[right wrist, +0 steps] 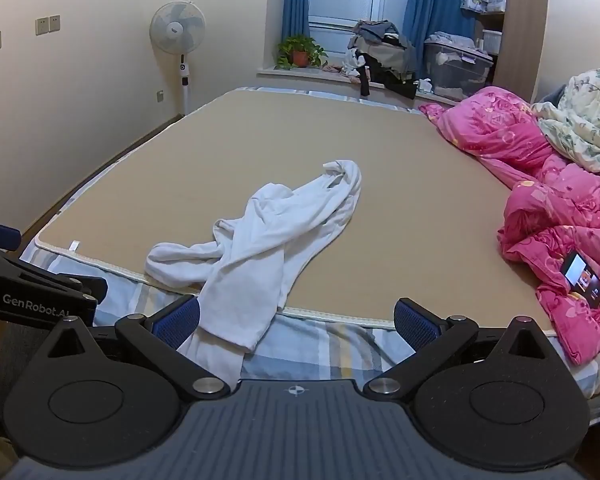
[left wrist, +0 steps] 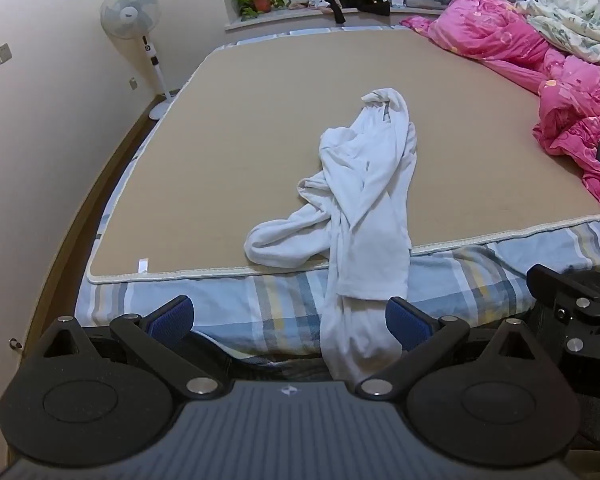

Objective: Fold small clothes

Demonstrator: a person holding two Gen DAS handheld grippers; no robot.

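A crumpled white garment [left wrist: 364, 184] lies on the tan mat [left wrist: 240, 140] of the bed, one end hanging over the mat's near edge onto the plaid sheet [left wrist: 260, 304]. My left gripper [left wrist: 290, 320] stands wide open just short of that hanging end, which falls between its blue pads without touching them. In the right wrist view the same garment [right wrist: 260, 232] lies ahead and to the left on the mat [right wrist: 400, 200]. My right gripper [right wrist: 298, 320] is wide open too, its left pad [right wrist: 178, 320] next to the hanging cloth. Neither holds anything.
Pink quilts [right wrist: 560, 208] with a lit phone [right wrist: 582, 278] are piled on the bed's right side. A standing fan [left wrist: 130, 12] is by the left wall. A potted plant [right wrist: 300, 50], clothes pile [right wrist: 384, 52] and storage box [right wrist: 456, 66] sit along the window ledge.
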